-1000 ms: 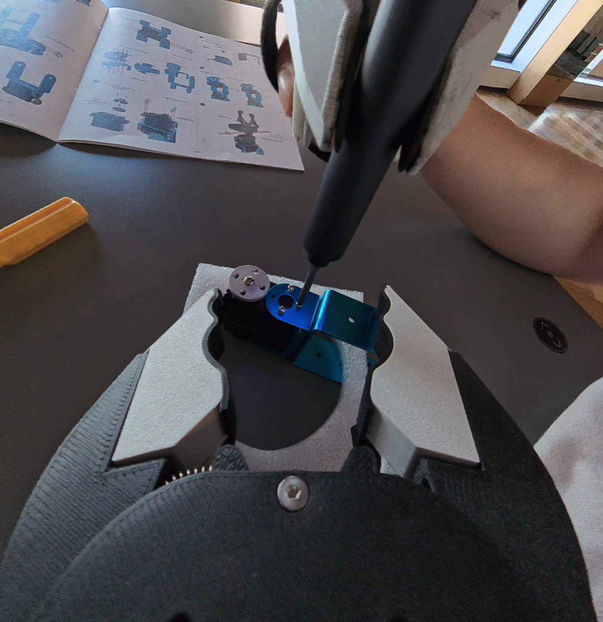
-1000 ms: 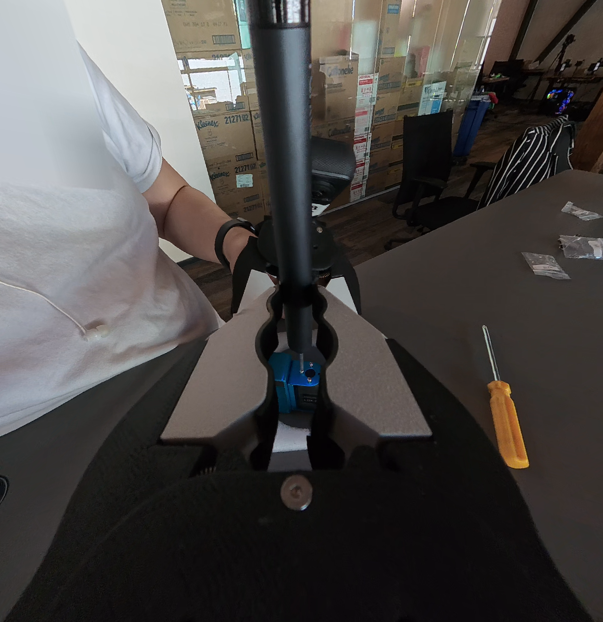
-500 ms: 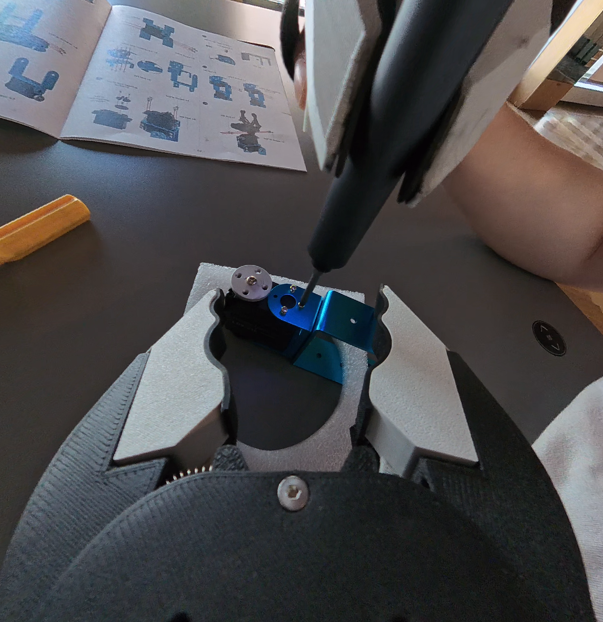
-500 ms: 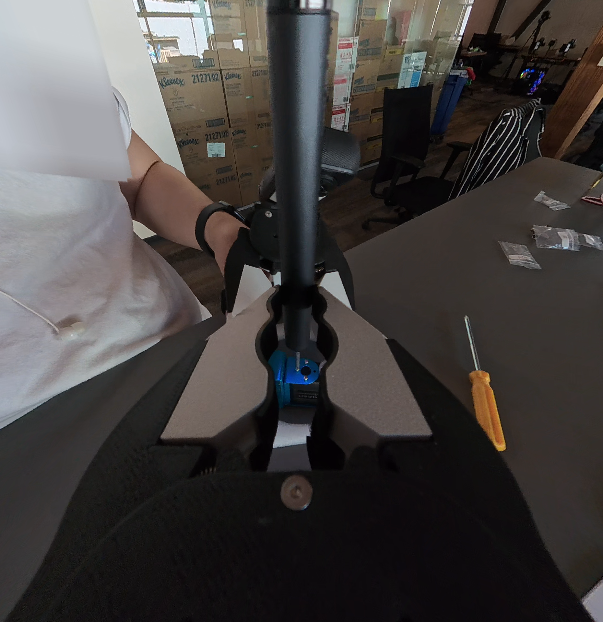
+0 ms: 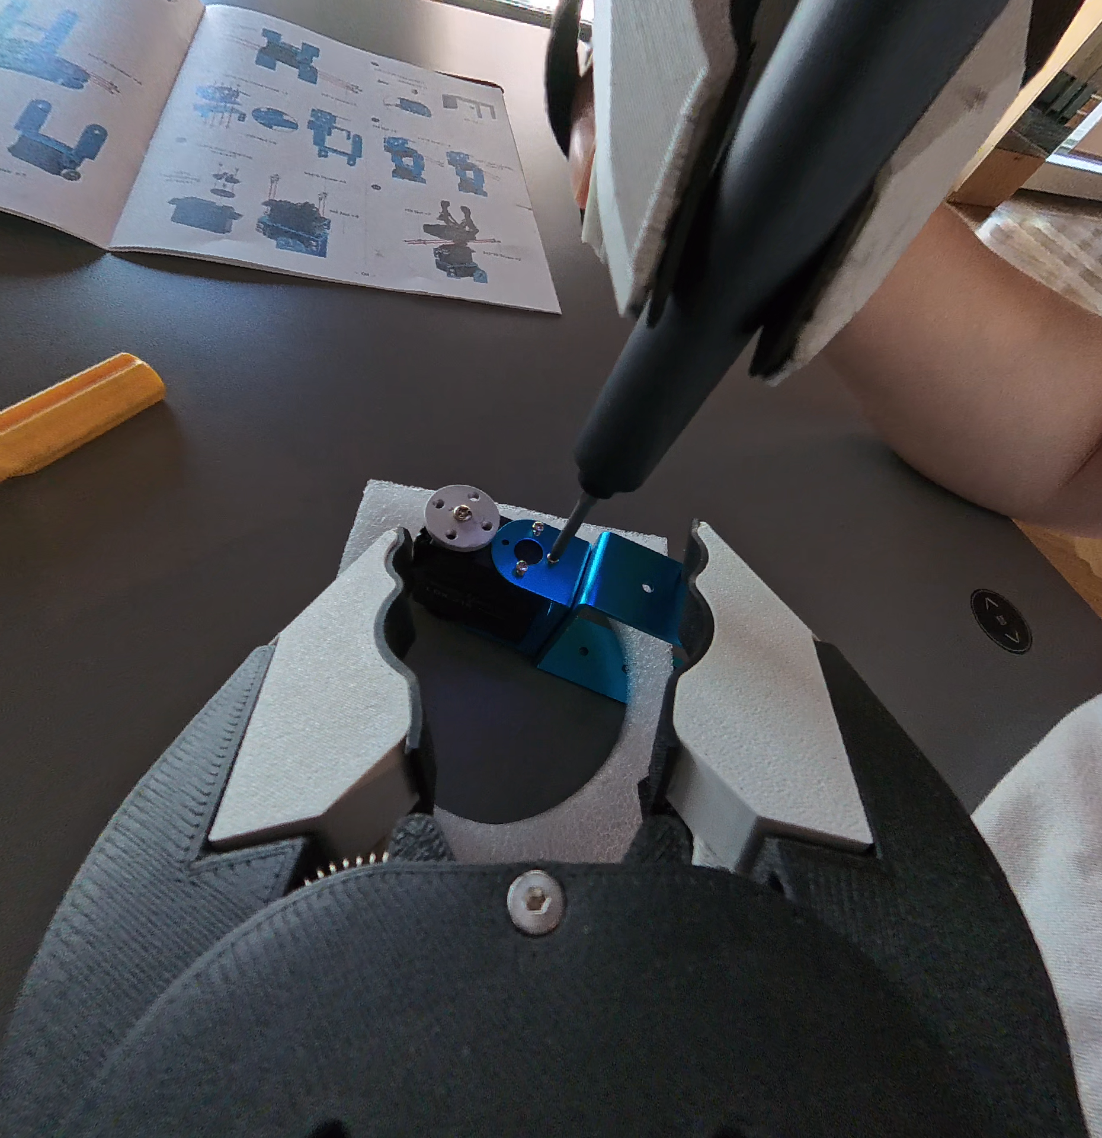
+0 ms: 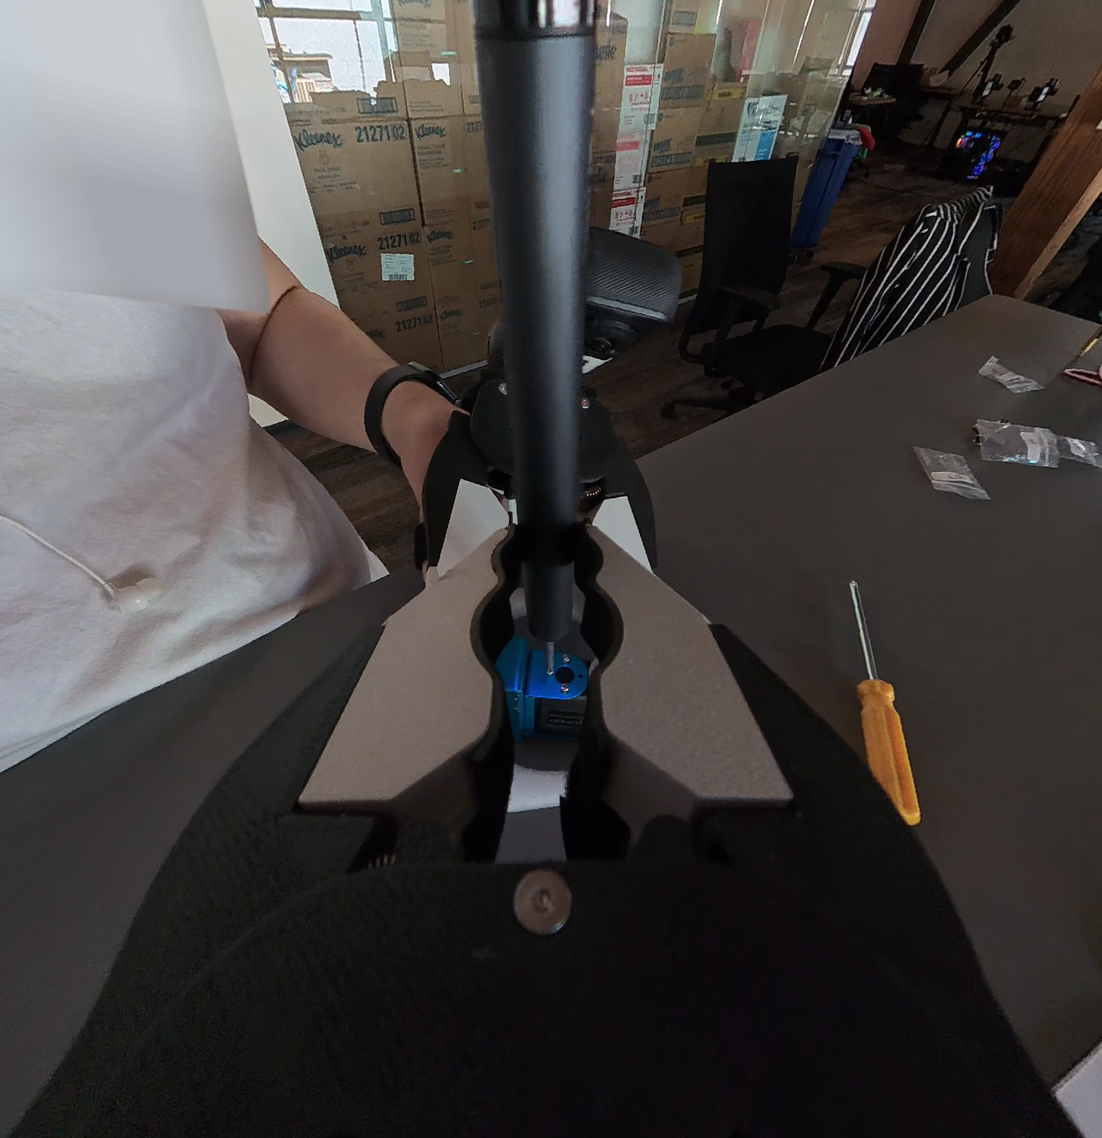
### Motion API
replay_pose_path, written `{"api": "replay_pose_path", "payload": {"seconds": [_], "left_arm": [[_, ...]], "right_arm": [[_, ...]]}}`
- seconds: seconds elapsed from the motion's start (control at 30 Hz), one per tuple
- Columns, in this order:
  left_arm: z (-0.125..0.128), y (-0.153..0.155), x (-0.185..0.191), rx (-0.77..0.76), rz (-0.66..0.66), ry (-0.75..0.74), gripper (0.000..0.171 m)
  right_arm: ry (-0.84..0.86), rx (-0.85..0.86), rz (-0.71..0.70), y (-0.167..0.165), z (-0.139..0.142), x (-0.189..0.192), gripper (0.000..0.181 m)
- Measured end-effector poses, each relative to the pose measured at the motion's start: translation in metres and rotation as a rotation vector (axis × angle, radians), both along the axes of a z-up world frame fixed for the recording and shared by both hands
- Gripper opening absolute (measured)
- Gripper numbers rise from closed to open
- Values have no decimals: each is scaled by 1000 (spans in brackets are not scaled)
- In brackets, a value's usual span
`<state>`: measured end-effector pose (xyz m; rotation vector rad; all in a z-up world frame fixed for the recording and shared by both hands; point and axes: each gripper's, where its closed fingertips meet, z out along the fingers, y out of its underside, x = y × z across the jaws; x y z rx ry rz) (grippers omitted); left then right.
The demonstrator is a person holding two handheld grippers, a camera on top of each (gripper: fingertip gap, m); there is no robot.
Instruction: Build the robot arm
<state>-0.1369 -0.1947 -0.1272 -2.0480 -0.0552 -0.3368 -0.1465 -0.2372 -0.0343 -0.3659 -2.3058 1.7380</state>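
My left gripper [image 5: 548, 536] lies low over a white foam pad [image 5: 536, 831]. Its pads sit against the two ends of a black servo [image 5: 468, 591] joined to a blue metal bracket [image 5: 598, 585]. A grey round disc [image 5: 462, 516] tops the servo. My right gripper [image 6: 548, 542] is shut on a dark grey pen-shaped screwdriver [image 6: 536, 246], which stands steeply over the bracket [image 6: 536, 683]. The screwdriver [image 5: 671, 369] has its bit on a small screw [image 5: 553, 559] next to the bracket's round hole. Two other screws show on the bracket.
An open booklet [image 5: 327, 154] lies at the far left. An orange-handled screwdriver [image 6: 887, 745] lies on the dark table [image 6: 782, 492]. Small plastic bags [image 6: 1016, 443] lie farther right. A round button [image 5: 1001, 621] is set in the table. A person's forearm [image 5: 967, 400] is close on the right. Across from one pair of fingers to the other is roughly 9 centimetres.
My right gripper has tilted and swung a little with the screwdriver, and the bit stays on the same screw. My left gripper's jaws have narrowed slightly. The servo and bracket have not moved.
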Motion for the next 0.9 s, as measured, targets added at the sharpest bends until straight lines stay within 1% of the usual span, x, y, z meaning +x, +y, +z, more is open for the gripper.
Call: {"api": "replay_pose_path", "payload": {"seconds": [0.07,0.13,0.27,0.33,0.37,0.4,0.43,0.53,0.6,0.63,0.7,0.8,0.83,0.87,0.9], "left_arm": [[0,0,0,1,1,1,88],[0,0,0,2,2,4,87],[0,-1,0,-2,-2,4,87],[4,-5,0,4,-26,15,91],[10,-8,-4,23,-25,22,94],[22,-12,-9,63,-19,22,94],[40,-16,-15,118,-16,16,93],[108,-28,-22,300,-49,-1,81],[145,-29,-21,358,-75,61,75],[157,-28,-17,368,-93,106,73],[171,-21,-10,370,-125,187,68],[170,-11,0,349,-180,254,35],[169,-9,3,354,-198,260,17],[169,-7,2,358,-187,264,17],[169,-6,2,362,-180,262,17]], "right_arm": [[-6,-6,0,0,0,0,16],[-60,-34,-6,1,0,-3,17],[-58,-29,-24,3,-1,-5,17],[-57,-25,-18,2,-1,-4,17],[-54,-24,-19,1,-1,-4,17],[-50,-23,-22,1,-1,-5,17],[-47,-20,-17,0,-1,-4,17],[-43,-12,-11,-1,-1,-4,17],[-41,-9,-8,-3,-1,-4,18],[-39,-8,-7,-3,-1,-4,17],[-35,-1,-3,-5,-1,-3,18],[-32,10,-2,-6,-2,-2,17],[-22,20,-26,-4,-2,-5,18],[-21,19,-35,-3,-3,-5,18],[-38,17,-34,-2,-4,-4,21]]}}
